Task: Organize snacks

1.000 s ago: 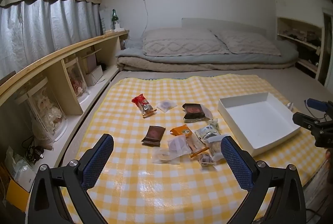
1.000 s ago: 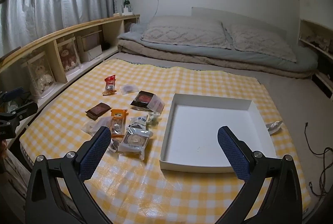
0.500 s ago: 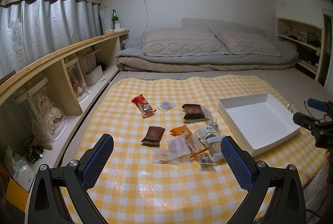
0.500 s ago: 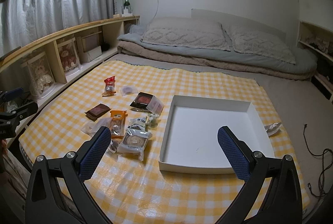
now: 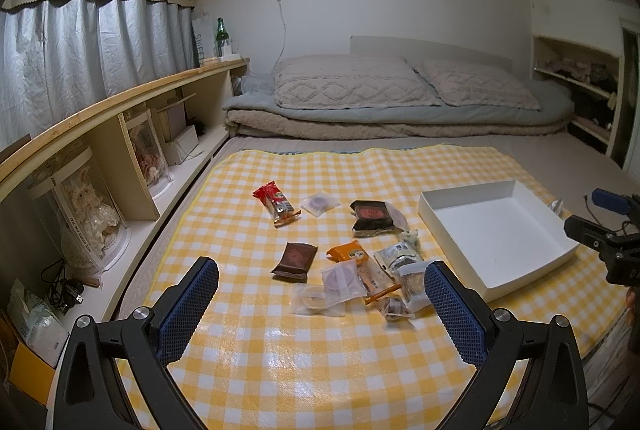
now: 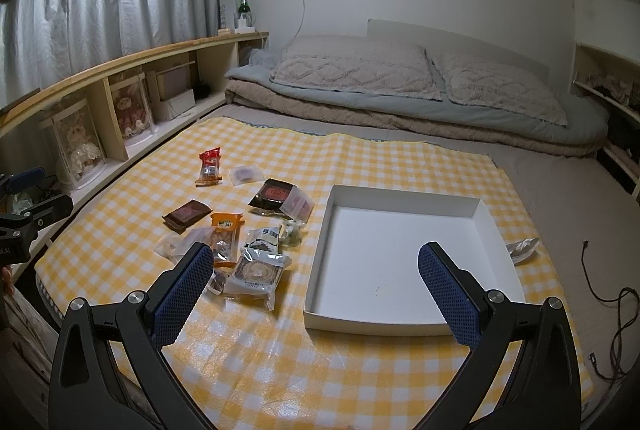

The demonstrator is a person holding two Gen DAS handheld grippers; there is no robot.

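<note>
Left gripper [image 5: 320, 294]: jaws spread wide, nothing between, level, hovering above checkered cloth [image 5: 320, 362] at frame bottom. Snack packets [image 5: 352, 254] scattered at frame centre just beyond its fingertips.

Right gripper [image 6: 316, 278]: jaws spread wide, nothing held, hovering low at frame bottom. White tray [image 6: 490, 226] ahead, centre-right; snack packets [image 6: 240, 226] left of tray on cloth.

My bed [image 6: 560, 190], spread with a checked mat [image 6: 360, 370].
On the mat lie scattered snack packets [image 5: 360, 262] beside my white tray [image 6: 404, 324].
</note>
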